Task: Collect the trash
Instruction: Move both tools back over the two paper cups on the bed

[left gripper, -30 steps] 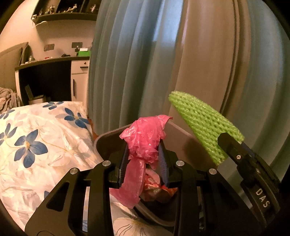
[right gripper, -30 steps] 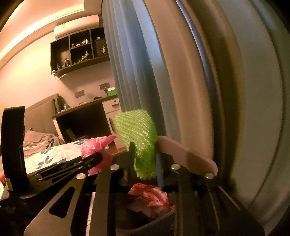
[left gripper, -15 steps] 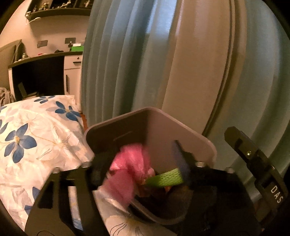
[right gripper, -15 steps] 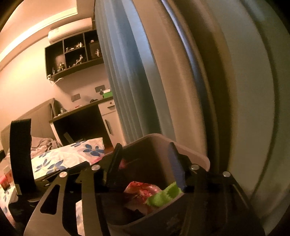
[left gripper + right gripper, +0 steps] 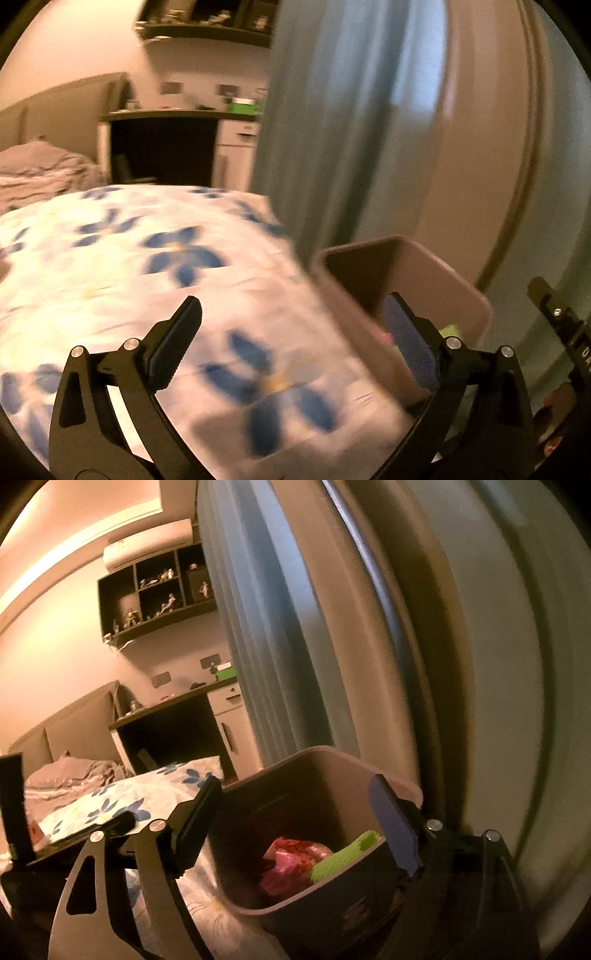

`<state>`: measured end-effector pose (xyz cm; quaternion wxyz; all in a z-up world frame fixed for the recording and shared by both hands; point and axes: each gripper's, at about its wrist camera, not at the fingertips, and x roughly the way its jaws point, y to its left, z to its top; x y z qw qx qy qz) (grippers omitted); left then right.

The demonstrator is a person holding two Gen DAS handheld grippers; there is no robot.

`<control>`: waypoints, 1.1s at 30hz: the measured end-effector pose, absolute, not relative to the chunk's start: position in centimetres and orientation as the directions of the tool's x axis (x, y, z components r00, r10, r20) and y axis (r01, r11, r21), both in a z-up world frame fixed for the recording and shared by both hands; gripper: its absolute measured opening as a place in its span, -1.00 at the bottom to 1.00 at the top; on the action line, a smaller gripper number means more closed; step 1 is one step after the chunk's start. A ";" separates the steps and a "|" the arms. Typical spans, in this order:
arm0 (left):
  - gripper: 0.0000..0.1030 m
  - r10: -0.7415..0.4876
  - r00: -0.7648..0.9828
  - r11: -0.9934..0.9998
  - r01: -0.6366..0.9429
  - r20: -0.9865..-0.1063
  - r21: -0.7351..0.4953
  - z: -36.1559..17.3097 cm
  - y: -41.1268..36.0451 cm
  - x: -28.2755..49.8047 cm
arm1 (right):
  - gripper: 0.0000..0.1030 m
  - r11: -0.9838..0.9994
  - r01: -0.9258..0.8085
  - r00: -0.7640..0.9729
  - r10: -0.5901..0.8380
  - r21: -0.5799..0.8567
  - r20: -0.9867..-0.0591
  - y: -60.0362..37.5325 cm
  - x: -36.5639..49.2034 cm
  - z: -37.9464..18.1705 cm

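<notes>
Blue-grey pleated curtains point(image 5: 273, 635) are hanging along the window side of a warmly lit bedroom, and a bed with a white cover printed with blue flowers point(image 5: 155, 280) is filling the near ground. Beyond the bed's far edge a dark desk with a white drawer unit point(image 5: 177, 727) is standing against the pink wall, with a dark cubby shelf of small figurines point(image 5: 155, 590) mounted above it and a white air conditioner point(image 5: 136, 552) higher still. A rumpled grey blanket point(image 5: 70, 771) is lying at the head end of the bed.

Just off the bed's curtain-side edge a taupe rectangular plastic bin point(image 5: 317, 775) is standing, touching the bedcover. Inside it a crumpled pink plastic bag point(image 5: 291, 860) is lying against a green foam net sleeve point(image 5: 347, 853), which is leaning toward the near wall of the bin.

The left tongs point(image 5: 295, 321) are opening wide over the bed's corner, nothing between them, with the view blurring. The right tongs point(image 5: 295, 805) are opening too, straddling the bin's mouth from above and gripping nothing; their pads are standing clear of the trash below.
</notes>
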<state>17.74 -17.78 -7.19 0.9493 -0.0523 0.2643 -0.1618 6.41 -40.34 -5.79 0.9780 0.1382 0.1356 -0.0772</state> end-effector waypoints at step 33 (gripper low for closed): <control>0.89 0.313 0.843 0.909 -0.399 -0.438 -0.118 -5.2 13.1 8.8 | 0.71 0.965 -0.200 0.909 0.247 0.170 -0.335 -18.1 9.2 -4.0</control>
